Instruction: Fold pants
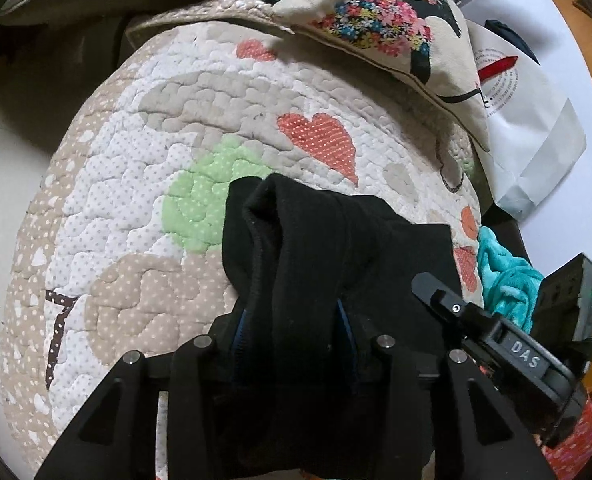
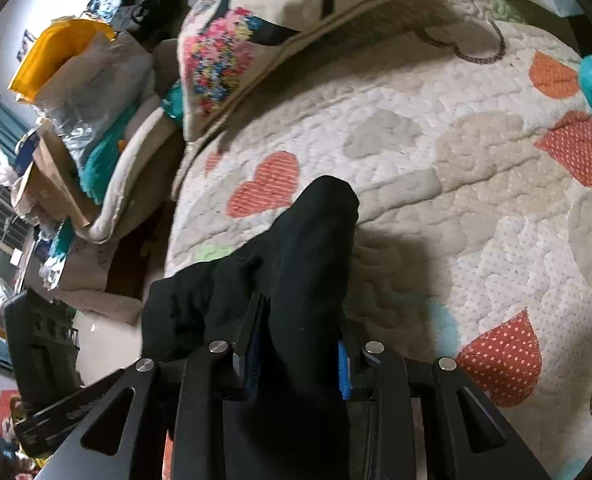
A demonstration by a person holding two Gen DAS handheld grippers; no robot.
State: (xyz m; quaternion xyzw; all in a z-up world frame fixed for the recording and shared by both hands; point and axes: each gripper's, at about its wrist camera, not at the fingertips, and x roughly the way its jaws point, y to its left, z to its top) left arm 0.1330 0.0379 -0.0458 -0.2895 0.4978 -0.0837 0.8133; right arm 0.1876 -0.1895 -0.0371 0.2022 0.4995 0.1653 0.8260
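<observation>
Both your grippers are clamped on the black pants.

Your left gripper pinches a bunched fold of the pants; your right gripper pinches another (blue pads just visible). The fabric hangs over the near part of the heart-patterned quilt.

Left tongs angled steeply downward, both black arms reaching forward from the lower edge of the left wrist view, blue-lined fingers drawn in partway and clamped on a bunched fold of black pants. Right tongs pitched down at much the same slant, fingers likewise narrowed and pinching another gathered ridge of the same fabric, blue pads showing at either side of it. Right tongs also visible at the right edge of the left wrist view, close alongside the left pair.
</observation>
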